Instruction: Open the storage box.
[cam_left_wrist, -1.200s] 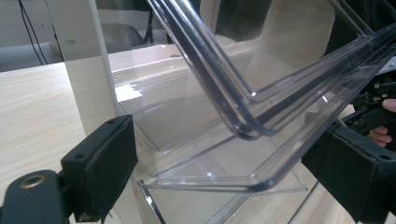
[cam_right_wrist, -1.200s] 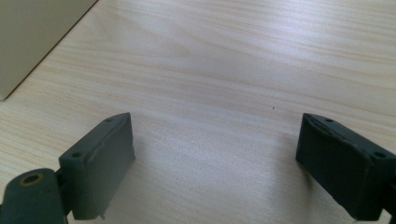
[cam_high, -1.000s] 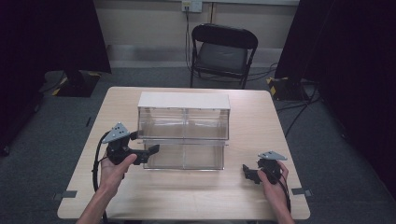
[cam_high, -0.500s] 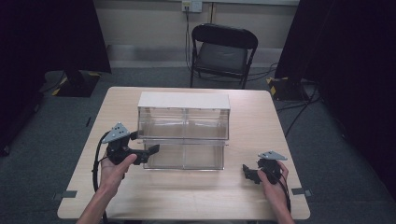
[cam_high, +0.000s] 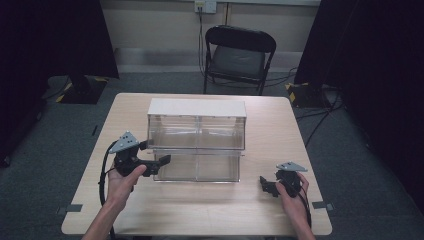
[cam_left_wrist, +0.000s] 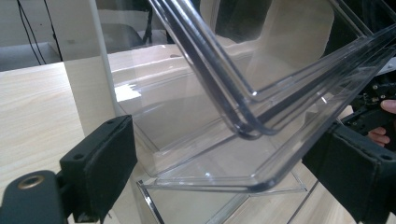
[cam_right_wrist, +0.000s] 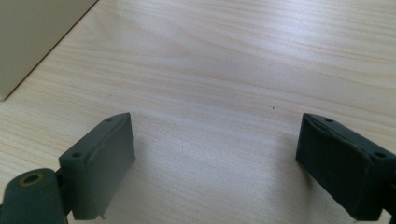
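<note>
Nothing has visibly changed over the last second; both hands hold the same places. Left of the clear drawer cabinet (cam_high: 196, 140), the left hand-held gripper (cam_high: 159, 161) sits with jaws spread at the lower-left drawer (cam_left_wrist: 219, 154), gripping nothing, so any pull looks unstarted. Right of the cabinet, the right hand-held gripper (cam_high: 264, 184) rests spread over bare tabletop (cam_right_wrist: 233, 60). No writing is readable.

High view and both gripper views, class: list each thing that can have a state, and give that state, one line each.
Clear drawer unit: upright on the table, lower drawer pulled out toward the person.
Left hand-held gripper: open, jaws either side of the drawer's corner.
Right hand-held gripper: open, empty, low over the table.
Folding chair: unfolded, unoccupied.
</note>
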